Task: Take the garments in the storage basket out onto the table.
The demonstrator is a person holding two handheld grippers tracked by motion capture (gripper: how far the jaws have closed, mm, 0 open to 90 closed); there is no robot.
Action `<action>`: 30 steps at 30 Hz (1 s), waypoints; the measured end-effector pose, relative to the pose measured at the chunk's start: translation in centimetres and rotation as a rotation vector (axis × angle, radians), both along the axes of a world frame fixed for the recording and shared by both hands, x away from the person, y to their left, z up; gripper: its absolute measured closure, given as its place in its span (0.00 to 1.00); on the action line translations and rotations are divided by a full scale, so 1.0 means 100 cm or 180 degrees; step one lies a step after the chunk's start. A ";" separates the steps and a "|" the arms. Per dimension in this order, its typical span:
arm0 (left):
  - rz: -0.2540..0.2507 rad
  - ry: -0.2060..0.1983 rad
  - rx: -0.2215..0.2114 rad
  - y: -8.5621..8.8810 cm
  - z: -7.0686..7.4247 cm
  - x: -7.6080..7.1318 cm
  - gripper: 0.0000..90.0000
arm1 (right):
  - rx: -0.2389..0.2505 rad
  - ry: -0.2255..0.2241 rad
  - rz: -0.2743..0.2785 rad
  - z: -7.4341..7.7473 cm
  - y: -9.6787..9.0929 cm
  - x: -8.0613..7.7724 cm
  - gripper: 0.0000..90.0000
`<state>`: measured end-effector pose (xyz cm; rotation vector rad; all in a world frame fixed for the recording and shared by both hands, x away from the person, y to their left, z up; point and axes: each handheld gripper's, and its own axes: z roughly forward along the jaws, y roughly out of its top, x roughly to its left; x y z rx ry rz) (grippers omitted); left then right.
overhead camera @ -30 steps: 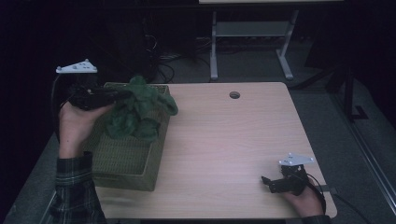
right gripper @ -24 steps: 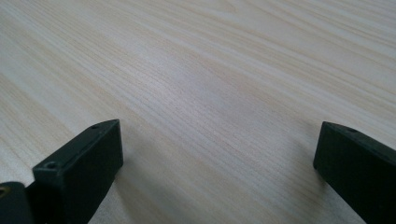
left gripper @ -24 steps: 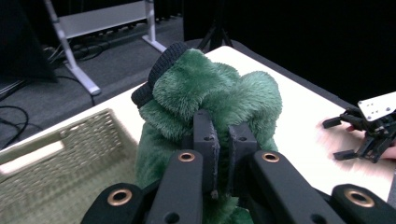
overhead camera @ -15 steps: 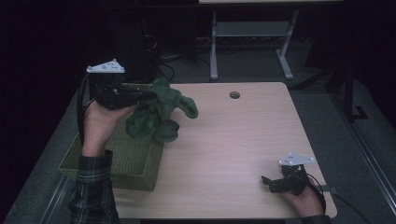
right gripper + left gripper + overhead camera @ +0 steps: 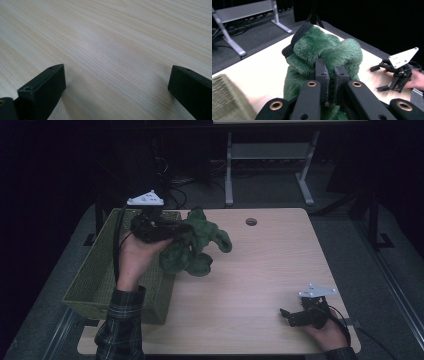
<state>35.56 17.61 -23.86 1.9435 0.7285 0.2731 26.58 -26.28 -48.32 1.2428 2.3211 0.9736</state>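
Fleece comes first in the high view: a green fleece garment (image 5: 196,249) hangs bunched from the left gripper (image 5: 182,229), held above the wooden table (image 5: 260,270) just past the right wall of the woven green basket (image 5: 95,280), which sits at the table's left edge. The left hand (image 5: 132,257) carries that gripper from below, a plaid sleeve (image 5: 120,330) behind it. Near the table's front right corner the right gripper (image 5: 286,316) rests low on the wood in the right hand (image 5: 327,330), well apart from the garment.

Left gripper view: the two black jaws stand almost together, pinching a fold of the green fleece garment (image 5: 324,50), whose dark ribbed cuff (image 5: 295,40) curls over the top. A corner of the basket (image 5: 227,100) blurs at lower left, and the right gripper (image 5: 382,78) lies far off on the table.

Right gripper view: the jaws are spread wide with bare table (image 5: 112,50) between them, nothing in their grasp
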 end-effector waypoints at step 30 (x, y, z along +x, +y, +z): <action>-0.0386 0.0311 -0.0147 -0.113 -0.087 0.001 0.93 | 0.0019 0.0023 0.0005 0.000 0.000 0.000 0.01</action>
